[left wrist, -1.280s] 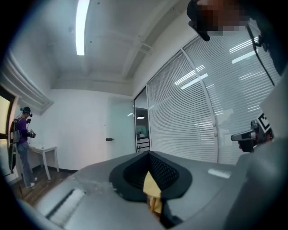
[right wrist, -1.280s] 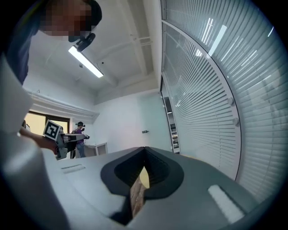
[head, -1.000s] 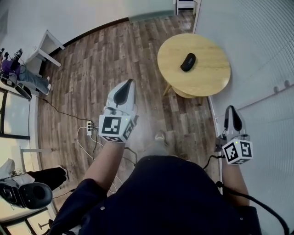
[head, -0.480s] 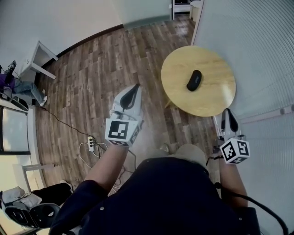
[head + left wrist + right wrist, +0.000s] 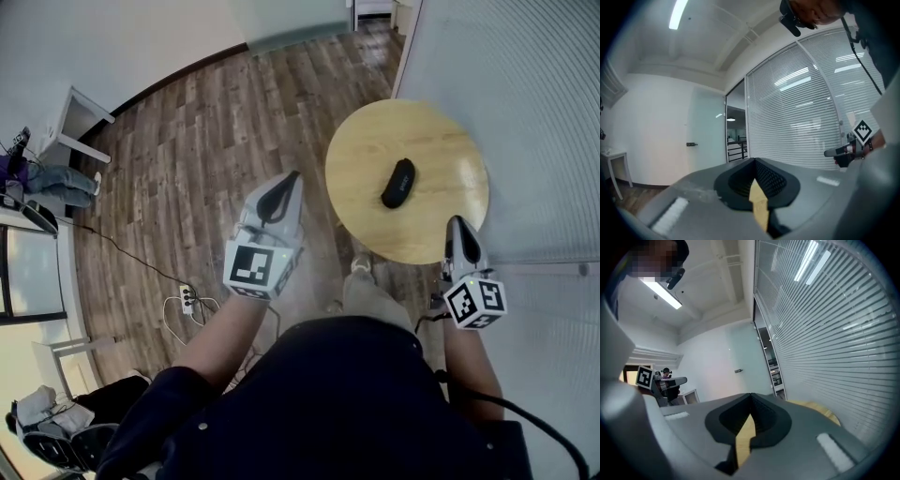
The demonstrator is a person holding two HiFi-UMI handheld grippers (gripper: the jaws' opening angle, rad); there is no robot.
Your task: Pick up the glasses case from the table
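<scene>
The glasses case [image 5: 398,183] lies at eleven o'clock from the nearer right gripper [image 5: 457,223] — jaws closed, empty — its long axis running one-to-seven.

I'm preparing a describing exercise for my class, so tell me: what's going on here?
A person stands by a round wooden table, holding a gripper in each hand. A black glasses case lies on the table, untouched. The left gripper is over the floor beside the table. The right gripper is at the table's near edge. Both have their fingers closed with nothing between them, so the pickup has not begun.
</scene>
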